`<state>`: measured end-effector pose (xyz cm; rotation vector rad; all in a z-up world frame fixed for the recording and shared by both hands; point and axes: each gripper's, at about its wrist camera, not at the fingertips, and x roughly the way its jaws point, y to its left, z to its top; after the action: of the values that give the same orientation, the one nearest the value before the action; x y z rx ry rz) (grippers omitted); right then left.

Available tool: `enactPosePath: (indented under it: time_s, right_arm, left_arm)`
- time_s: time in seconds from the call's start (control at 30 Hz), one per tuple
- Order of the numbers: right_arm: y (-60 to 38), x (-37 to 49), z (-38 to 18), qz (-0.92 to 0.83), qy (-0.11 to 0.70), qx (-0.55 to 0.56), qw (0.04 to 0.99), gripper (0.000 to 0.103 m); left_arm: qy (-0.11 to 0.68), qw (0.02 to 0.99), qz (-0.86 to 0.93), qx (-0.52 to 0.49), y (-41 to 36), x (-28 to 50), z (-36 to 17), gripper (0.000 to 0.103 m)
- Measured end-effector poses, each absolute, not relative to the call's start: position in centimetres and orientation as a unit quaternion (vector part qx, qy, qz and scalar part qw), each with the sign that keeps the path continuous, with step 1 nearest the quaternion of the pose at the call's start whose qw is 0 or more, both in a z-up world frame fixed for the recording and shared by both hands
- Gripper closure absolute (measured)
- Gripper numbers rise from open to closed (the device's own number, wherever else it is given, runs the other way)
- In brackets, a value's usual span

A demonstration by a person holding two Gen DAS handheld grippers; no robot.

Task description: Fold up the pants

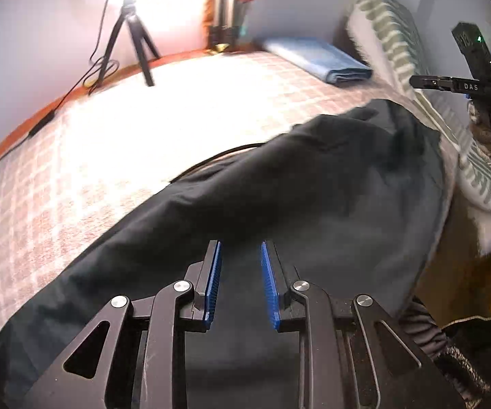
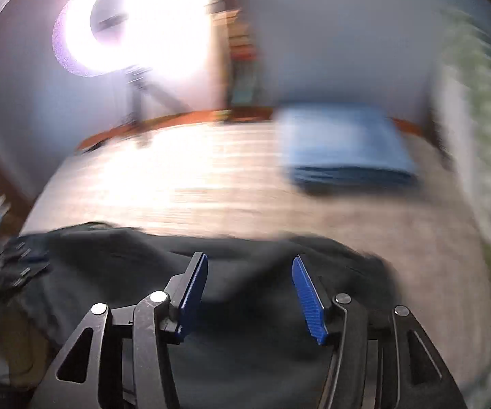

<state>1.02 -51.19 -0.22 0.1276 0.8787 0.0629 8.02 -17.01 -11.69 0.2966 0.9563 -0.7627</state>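
Dark pants (image 1: pixel 313 187) lie across the near part of a checked bed cover (image 1: pixel 143 136), running from lower left to upper right. My left gripper (image 1: pixel 241 248) is open just above the pants, blue pads apart, nothing between them. The right gripper body (image 1: pixel 477 85) shows at the far right edge of the left wrist view. In the right wrist view, which is blurred by motion, my right gripper (image 2: pixel 250 266) is wide open over the pants (image 2: pixel 245 306), and empty.
A folded blue cloth (image 1: pixel 317 59) lies at the far side of the bed, also in the right wrist view (image 2: pixel 344 146). A tripod (image 1: pixel 133 37) with a bright ring light (image 2: pixel 136 24) stands at the back left. A green-striped pillow (image 1: pixel 392 41) is at the right.
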Motion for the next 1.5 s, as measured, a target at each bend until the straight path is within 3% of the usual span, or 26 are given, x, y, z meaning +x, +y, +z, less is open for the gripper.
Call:
enactPosePath:
  time_s: [0.3, 0.37, 0.4, 0.43, 0.53, 0.7, 0.87, 0.93, 1.0, 1.1, 1.17, 1.2, 1.23, 1.27, 1.3, 1.33, 1.37, 1.5]
  right_arm:
    - [-39.0, 11.4, -5.1, 0.221, 0.482, 0.002, 0.848, 0.048]
    - [-37.3, 11.8, -6.4, 0.238, 0.489, -0.019, 0.839, 0.058]
    - [-36.4, 11.6, -6.8, 0.247, 0.493, -0.031, 0.834, 0.076]
    - [-35.9, 11.2, -7.2, 0.256, 0.499, -0.036, 0.827, 0.084]
    - [-35.1, 9.5, -8.0, 0.267, 0.506, -0.055, 0.819, 0.094]
    - [-34.8, 8.2, -9.9, 0.271, 0.529, -0.047, 0.803, 0.095]
    - [-34.6, 7.1, -10.4, 0.277, 0.536, -0.057, 0.796, 0.086]
    - [-35.4, 7.0, -8.9, 0.288, 0.517, -0.039, 0.805, 0.072]
    - [-36.4, 7.3, -7.0, 0.284, 0.489, -0.024, 0.825, 0.065]
    - [-37.7, 8.9, -5.8, 0.252, 0.469, -0.016, 0.847, 0.061]
    - [-37.6, 10.1, -6.2, 0.239, 0.473, -0.026, 0.847, 0.05]
    - [-37.4, 10.8, -6.7, 0.242, 0.484, -0.027, 0.84, 0.038]
    - [-37.0, 11.1, -7.3, 0.249, 0.496, -0.026, 0.831, 0.035]
    - [-36.5, 11.6, -8.1, 0.255, 0.505, -0.027, 0.824, 0.036]
    - [-36.0, 11.8, -8.8, 0.256, 0.51, -0.036, 0.82, 0.047]
    - [-35.3, 12.0, -9.6, 0.257, 0.516, -0.05, 0.815, 0.076]
    - [-34.9, 12.0, -10.1, 0.254, 0.523, -0.062, 0.811, 0.085]
    - [-34.3, 11.6, -10.1, 0.257, 0.506, -0.077, 0.819, 0.094]
  left_arm:
    - [0.477, 0.797, -0.35, 0.123, -15.7, 8.9, -13.3, 0.081]
    - [0.467, 0.802, -0.353, 0.117, -15.7, 8.9, -12.1, 0.081]
    - [0.459, 0.806, -0.356, 0.114, -15.8, 9.1, -11.4, 0.081]
    - [0.45, 0.809, -0.361, 0.11, -16.0, 9.5, -10.6, 0.081]
    - [0.431, 0.817, -0.366, 0.113, -17.4, 10.7, -9.6, 0.081]
    - [0.441, 0.802, -0.388, 0.108, -21.0, 12.3, -11.3, 0.081]
    - [0.467, 0.77, -0.407, 0.152, -23.1, 10.5, -14.5, 0.081]
    - [0.478, 0.764, -0.407, 0.151, -22.9, 10.2, -15.7, 0.081]
    - [0.477, 0.766, -0.409, 0.136, -22.4, 10.3, -15.8, 0.081]
    - [0.478, 0.767, -0.407, 0.13, -22.2, 10.5, -15.7, 0.081]
    - [0.474, 0.769, -0.407, 0.135, -22.4, 10.2, -15.6, 0.081]
    - [0.473, 0.77, -0.406, 0.135, -22.3, 10.2, -15.5, 0.081]
    - [0.472, 0.772, -0.405, 0.134, -22.1, 10.2, -15.4, 0.081]
    - [0.472, 0.773, -0.403, 0.134, -21.8, 10.1, -15.4, 0.08]
    - [0.47, 0.777, -0.398, 0.134, -21.3, 9.9, -15.1, 0.078]
    - [0.466, 0.783, -0.39, 0.132, -20.5, 9.7, -14.7, 0.072]
    - [0.462, 0.789, -0.383, 0.128, -19.7, 9.6, -14.3, 0.068]
    - [0.443, 0.83, -0.326, 0.095, -12.6, 8.6, -12.4, 0.064]
